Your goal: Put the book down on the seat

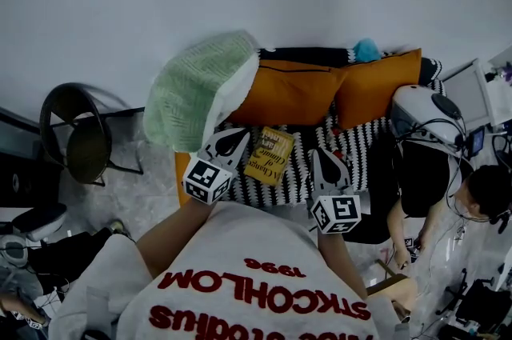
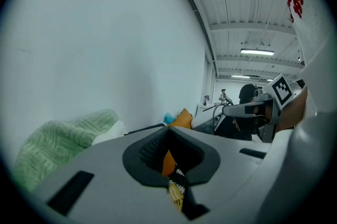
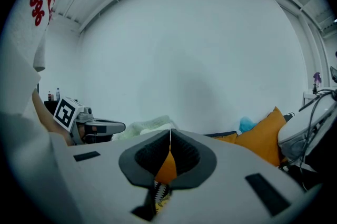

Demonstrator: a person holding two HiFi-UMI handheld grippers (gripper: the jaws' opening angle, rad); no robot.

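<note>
A yellow book [image 1: 270, 155] lies flat on the seat's black-and-white striped cover [image 1: 362, 145], apart from both grippers. My left gripper [image 1: 233, 141] hovers just left of the book, shut and empty. To the book's right my right gripper [image 1: 326, 159] is also shut with nothing in it. In the left gripper view the jaws [image 2: 169, 130] meet, and a sliver of the book [image 2: 176, 194] shows below them. The right gripper view shows its jaws [image 3: 170, 134] closed too, with the book [image 3: 160, 194] under them.
Two orange cushions [image 1: 292, 94] lean against the seat's back. A green knitted blanket [image 1: 196, 86] is heaped at its left end. A black round chair [image 1: 80, 140] stands on the floor at left. A person [image 1: 480, 198] and a white device [image 1: 420, 110] are at right.
</note>
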